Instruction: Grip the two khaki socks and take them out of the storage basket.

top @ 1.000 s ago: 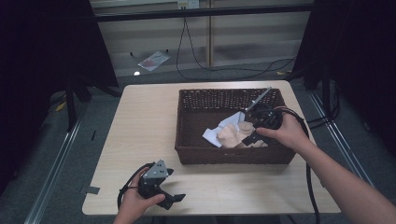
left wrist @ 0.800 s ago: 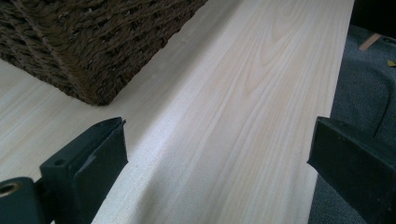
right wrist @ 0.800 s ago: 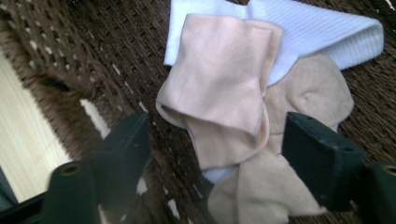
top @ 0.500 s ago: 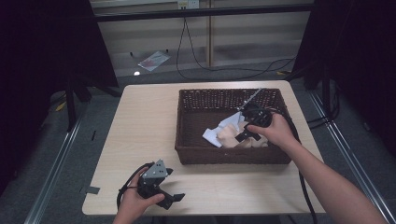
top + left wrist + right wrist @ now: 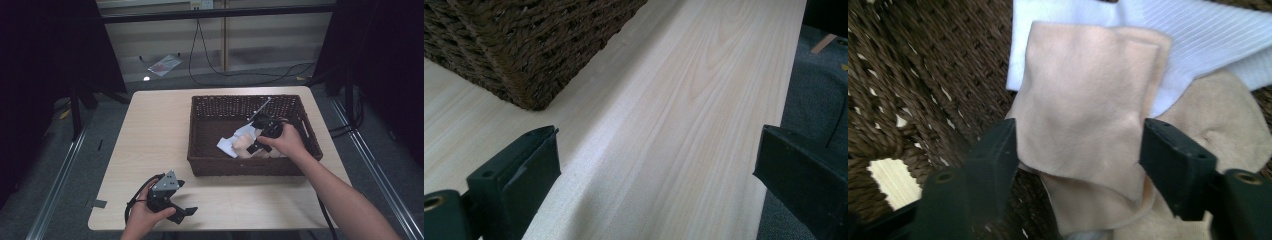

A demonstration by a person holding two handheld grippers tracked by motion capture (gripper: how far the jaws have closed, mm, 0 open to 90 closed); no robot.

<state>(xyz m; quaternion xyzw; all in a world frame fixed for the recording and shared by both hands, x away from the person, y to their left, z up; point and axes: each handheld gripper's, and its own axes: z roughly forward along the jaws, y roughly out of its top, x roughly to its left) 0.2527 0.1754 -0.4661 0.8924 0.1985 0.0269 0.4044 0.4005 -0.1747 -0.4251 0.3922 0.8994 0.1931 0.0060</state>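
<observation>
A dark wicker basket [image 5: 200, 130] stands on the right half of the wooden table [image 5: 150, 130]. In it lie a white cloth [image 5: 227, 146] [image 5: 1198, 35] and beige cloths [image 5: 242, 145]. My right gripper [image 5: 253, 146] [image 5: 1078, 145] reaches down into the basket. Its jaws have just been closing and now press on both sides of a folded beige cloth [image 5: 1078, 95]. My left gripper [image 5: 182, 212] [image 5: 654, 150] rests near the table's front edge, jaws wide open over bare wood, with the basket's corner [image 5: 524, 55] just ahead.
A second beige piece [image 5: 1223, 125] lies under the gripped cloth. The basket's walls surround the right gripper. Cables trail on the floor [image 5: 240, 75] behind the table, and a paper scrap [image 5: 162, 64] lies there too.
The right hand has sunk and moved left into the basket onto the cloths, and its jaws have narrowed around the beige cloth. The left hand has stayed put.
</observation>
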